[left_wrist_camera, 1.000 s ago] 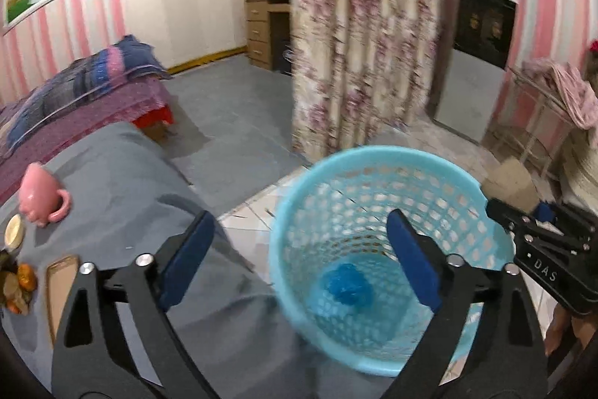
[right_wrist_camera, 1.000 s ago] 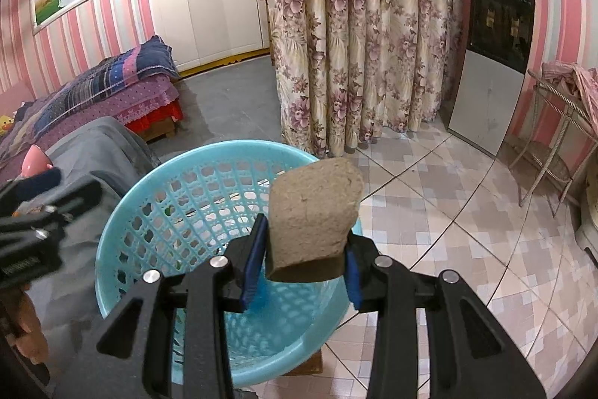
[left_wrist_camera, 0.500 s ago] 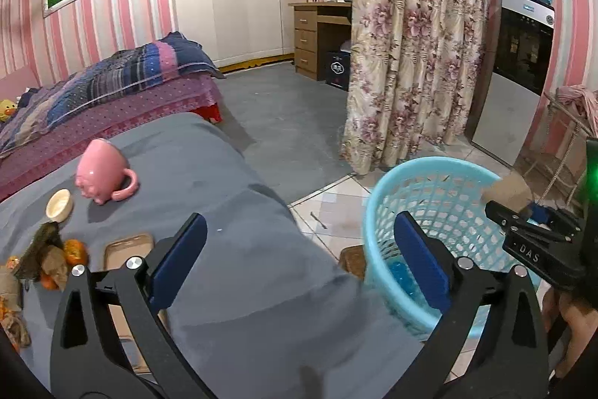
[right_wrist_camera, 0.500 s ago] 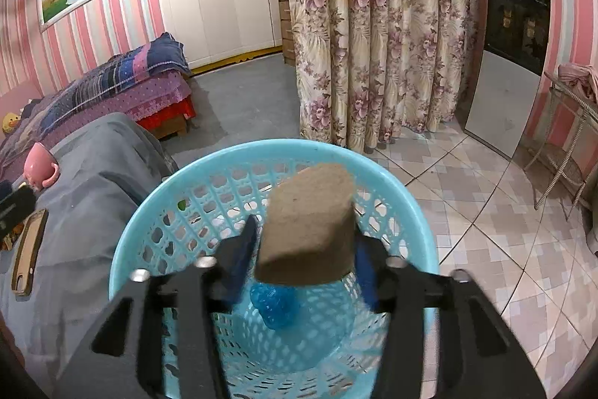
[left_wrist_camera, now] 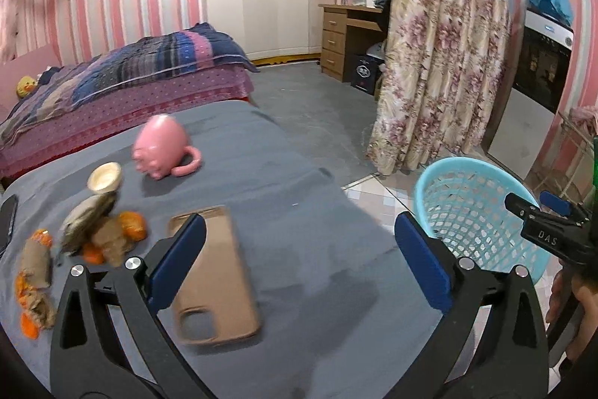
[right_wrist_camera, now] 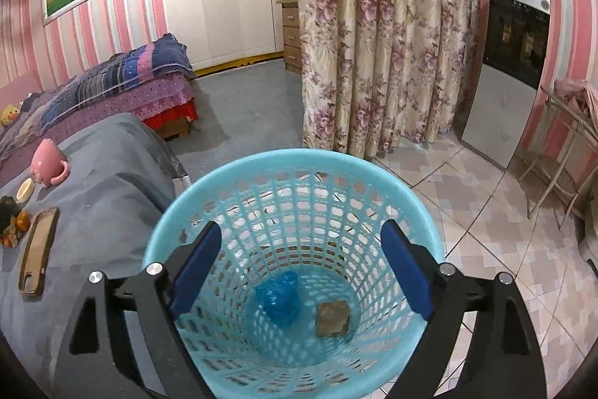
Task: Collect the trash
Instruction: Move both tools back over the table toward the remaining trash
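A light blue mesh trash basket (right_wrist_camera: 291, 167) stands on the tiled floor beside the grey-covered table. At its bottom lie a brown sponge-like block (right_wrist_camera: 332, 318) and a crumpled blue wrapper (right_wrist_camera: 278, 298). My right gripper (right_wrist_camera: 299, 268) is open and empty above the basket mouth. My left gripper (left_wrist_camera: 299, 264) is open and empty over the table, near a brown phone case (left_wrist_camera: 213, 272). A pile of orange peels and brown scraps (left_wrist_camera: 86, 234) lies at the table's left. The basket (left_wrist_camera: 471, 208) shows at the right of the left wrist view.
A pink mug (left_wrist_camera: 162, 146) lies on its side on the table beside a small cream dish (left_wrist_camera: 104, 176). A dark phone edge (left_wrist_camera: 7, 223) sits at far left. A bed (left_wrist_camera: 112, 88), floral curtain (left_wrist_camera: 441, 70) and a black-fronted appliance (right_wrist_camera: 512, 70) stand behind.
My right gripper has opened and dropped the brown block into the basket. My left gripper has swung left, from over the basket to over the table.
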